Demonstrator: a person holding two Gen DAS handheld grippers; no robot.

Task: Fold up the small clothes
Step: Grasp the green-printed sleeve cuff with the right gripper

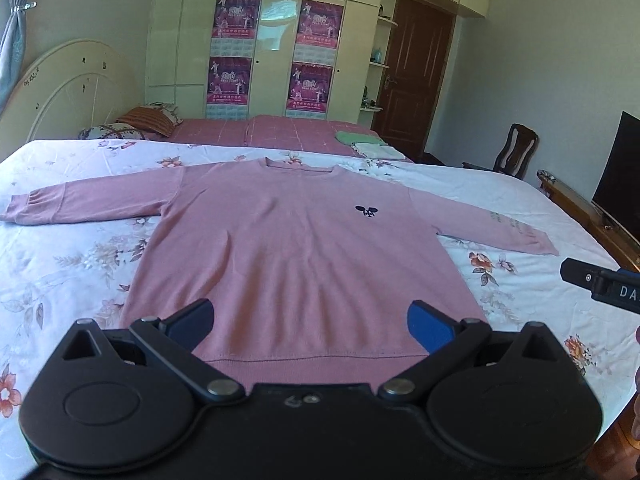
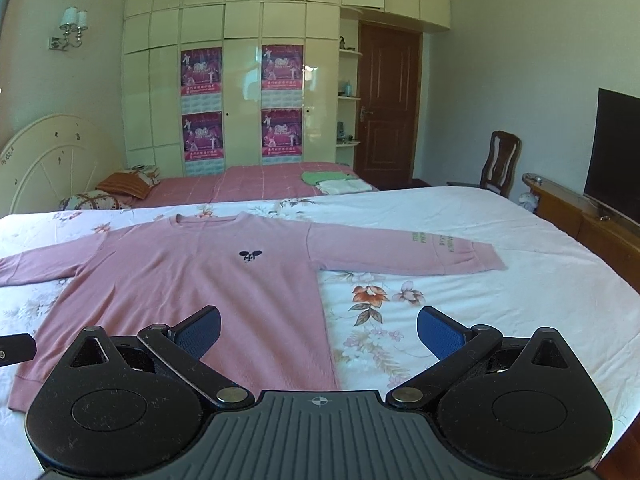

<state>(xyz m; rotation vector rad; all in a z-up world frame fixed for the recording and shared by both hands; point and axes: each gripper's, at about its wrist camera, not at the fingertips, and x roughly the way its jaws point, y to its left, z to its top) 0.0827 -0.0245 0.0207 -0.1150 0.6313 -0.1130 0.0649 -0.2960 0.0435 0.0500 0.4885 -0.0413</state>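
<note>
A pink long-sleeved sweater (image 1: 288, 240) (image 2: 192, 280) lies flat and face up on the floral bedsheet (image 1: 72, 264) (image 2: 500, 300), both sleeves spread out, a small dark logo on the chest. My left gripper (image 1: 311, 322) hovers open above the middle of the hem, nothing between its blue pads. My right gripper (image 2: 319, 330) is open too, over the sweater's lower right edge, empty. Its tip also shows at the right edge of the left wrist view (image 1: 600, 282).
A second bed with a pink cover (image 2: 248, 182) stands behind, holding pillows (image 2: 128, 184) and folded green and white clothes (image 2: 336, 182). A cream wardrobe (image 2: 240, 80), a brown door (image 2: 386, 108), a wooden chair (image 2: 500, 164) and a dark TV (image 2: 616, 160) on a cabinet stand around.
</note>
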